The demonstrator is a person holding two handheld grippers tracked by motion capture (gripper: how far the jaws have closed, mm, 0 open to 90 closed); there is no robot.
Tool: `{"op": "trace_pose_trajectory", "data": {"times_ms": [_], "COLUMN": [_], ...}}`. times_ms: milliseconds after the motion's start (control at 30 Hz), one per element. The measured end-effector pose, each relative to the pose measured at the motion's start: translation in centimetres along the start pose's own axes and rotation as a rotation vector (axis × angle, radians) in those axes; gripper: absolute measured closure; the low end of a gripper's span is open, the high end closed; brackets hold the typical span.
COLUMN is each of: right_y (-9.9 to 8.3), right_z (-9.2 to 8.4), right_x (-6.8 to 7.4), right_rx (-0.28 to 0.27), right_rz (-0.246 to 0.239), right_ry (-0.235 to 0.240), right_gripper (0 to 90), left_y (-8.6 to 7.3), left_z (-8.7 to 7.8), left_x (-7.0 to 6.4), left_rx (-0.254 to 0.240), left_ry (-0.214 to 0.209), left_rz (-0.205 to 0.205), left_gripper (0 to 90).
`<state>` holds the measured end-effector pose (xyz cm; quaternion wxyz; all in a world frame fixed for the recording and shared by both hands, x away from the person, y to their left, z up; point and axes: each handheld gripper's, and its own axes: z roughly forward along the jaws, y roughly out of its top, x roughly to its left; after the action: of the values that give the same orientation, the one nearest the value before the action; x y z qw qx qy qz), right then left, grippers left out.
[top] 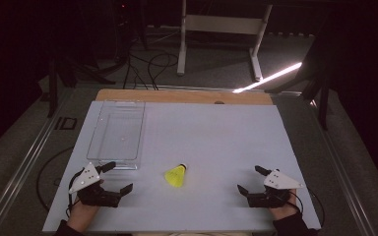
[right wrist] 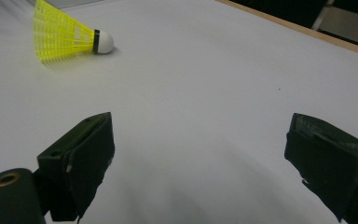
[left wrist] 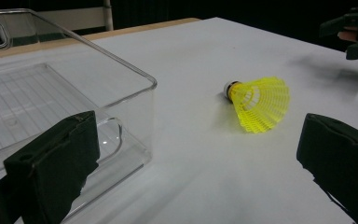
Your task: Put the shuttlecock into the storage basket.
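Both hand-held grippers, L (top: 112,180) & R (top: 249,181), gaping wide, holding nothing | you're nearing shuttlecock (top: 175,175) | risk: light, rolling away if nudged.

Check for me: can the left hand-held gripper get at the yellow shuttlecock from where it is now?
Probably yes. The left hand-held gripper stands open, and bare white table lies between it and the yellow shuttlecock. The clear plastic bin sits off to the side, not in the way.

At your frame's centre, the shuttlecock (top: 175,176) has a yellow plastic mesh skirt; upper left, the bin (top: 116,133) is clear glossy plastic; the table (top: 216,137) looks matt white, wood-edged.
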<state>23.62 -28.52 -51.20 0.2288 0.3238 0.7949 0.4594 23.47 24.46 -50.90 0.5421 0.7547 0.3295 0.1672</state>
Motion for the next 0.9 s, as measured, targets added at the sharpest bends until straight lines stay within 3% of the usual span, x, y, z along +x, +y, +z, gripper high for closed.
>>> {"op": "trace_pose_trajectory", "data": {"times_ms": [567, 767, 800, 900], "right_y": [0.0, 0.1, 0.1, 0.1], "right_z": [-0.1, -0.2, -0.1, -0.1], "right_x": [0.0, 0.0, 0.0, 0.0], "right_rx": [-0.007, -0.008, -0.009, -0.008], "right_rz": [0.003, 0.007, 0.006, 0.004], "right_ry": [0.001, 0.001, 0.000, 0.002], "right_gripper": [8.2, 8.3, 8.2, 8.2], "left_y": [0.3, 1.2, 1.6, 2.1], "left_z": [-0.1, -0.6, -0.6, -0.6], "left_x": [0.1, 0.1, 0.1, 0.2], "left_rx": [0.002, -0.016, 0.004, 0.016], "left_ry": [-0.025, -0.061, -0.084, -0.099], "left_rz": [-0.009, -0.022, -0.031, -0.038], "left_gripper": [0.1, 0.0, 0.0, 0.0]}}
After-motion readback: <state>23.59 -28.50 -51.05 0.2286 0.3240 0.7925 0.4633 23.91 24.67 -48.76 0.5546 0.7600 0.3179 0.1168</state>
